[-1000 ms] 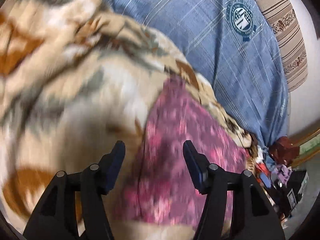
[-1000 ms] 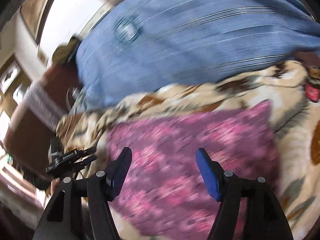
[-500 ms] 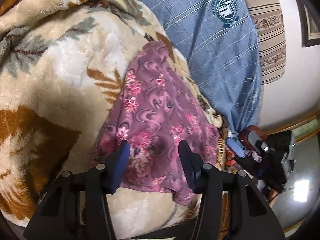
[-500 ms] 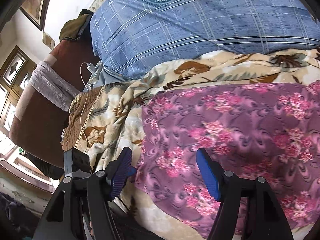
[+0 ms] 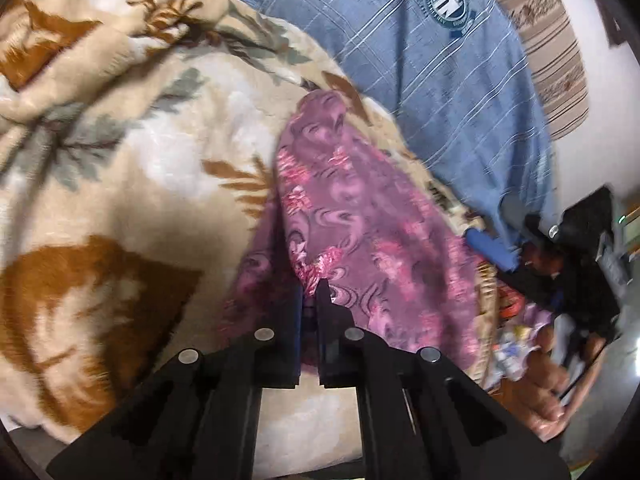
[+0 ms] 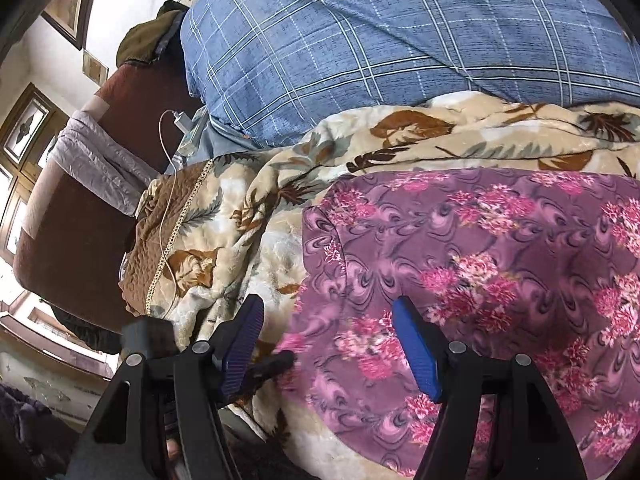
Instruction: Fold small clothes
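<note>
While left hand-held gripper pinches floral garment, right gapes.

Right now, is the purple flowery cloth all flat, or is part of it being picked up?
Partly picked up. The left gripper has its fingers pinched on the purple floral cloth's near edge, tenting it above the leaf-patterned fleece blanket.

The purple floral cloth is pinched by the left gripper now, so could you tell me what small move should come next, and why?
Probably close the right gripper on the near edge of the purple floral cloth. The left gripper is already shut on its edge, while the right one is open with that edge lying between its fingers; both edges need holding before the cloth can be lifted off the leaf-print blanket and folded.
</note>
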`<state>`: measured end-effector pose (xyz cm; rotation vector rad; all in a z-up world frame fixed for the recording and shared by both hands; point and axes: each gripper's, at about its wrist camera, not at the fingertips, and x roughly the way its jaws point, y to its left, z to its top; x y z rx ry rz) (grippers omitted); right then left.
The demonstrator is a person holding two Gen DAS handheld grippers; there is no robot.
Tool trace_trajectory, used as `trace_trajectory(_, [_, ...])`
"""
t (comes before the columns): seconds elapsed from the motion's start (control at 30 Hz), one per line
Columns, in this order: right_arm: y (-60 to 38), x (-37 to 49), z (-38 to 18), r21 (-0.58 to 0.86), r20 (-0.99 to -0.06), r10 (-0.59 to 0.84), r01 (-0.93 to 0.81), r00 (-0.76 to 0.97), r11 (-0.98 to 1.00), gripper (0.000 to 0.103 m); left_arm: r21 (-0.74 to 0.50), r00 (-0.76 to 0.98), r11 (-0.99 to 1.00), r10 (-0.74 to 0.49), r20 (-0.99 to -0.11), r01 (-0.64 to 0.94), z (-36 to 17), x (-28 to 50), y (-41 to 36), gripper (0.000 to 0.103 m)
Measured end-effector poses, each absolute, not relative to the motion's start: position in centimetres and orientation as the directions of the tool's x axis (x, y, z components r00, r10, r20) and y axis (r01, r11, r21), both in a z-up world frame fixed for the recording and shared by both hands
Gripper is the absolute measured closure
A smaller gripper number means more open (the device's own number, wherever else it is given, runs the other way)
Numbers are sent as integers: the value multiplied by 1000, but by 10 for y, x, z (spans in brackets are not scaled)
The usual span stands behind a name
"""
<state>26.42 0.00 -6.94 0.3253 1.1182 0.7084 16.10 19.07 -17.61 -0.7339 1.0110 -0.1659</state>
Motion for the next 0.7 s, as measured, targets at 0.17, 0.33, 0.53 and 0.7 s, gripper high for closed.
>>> trace_trajectory(0.17, [16,270,-74,545,-726,647,-379,233,748,34,-614,483,744,-448,-752,-265,-196,168,193,94])
trace_trajectory(0.33, [38,276,-83,533,-747,634,-392,198,750,34,-582,614,764,-324,-719,-279,-168,152,216,66])
trace_trajectory(0.53, [52,276,-85,541,-748,640,-398,174,741,34,-588,518,746,-384,-764,-314,-195,168,209,64])
trace_trajectory(0.7, [60,276,-84,538,-751,640,-408,164,737,34,-601,511,743,-409,-756,-296,-196,173,200,55])
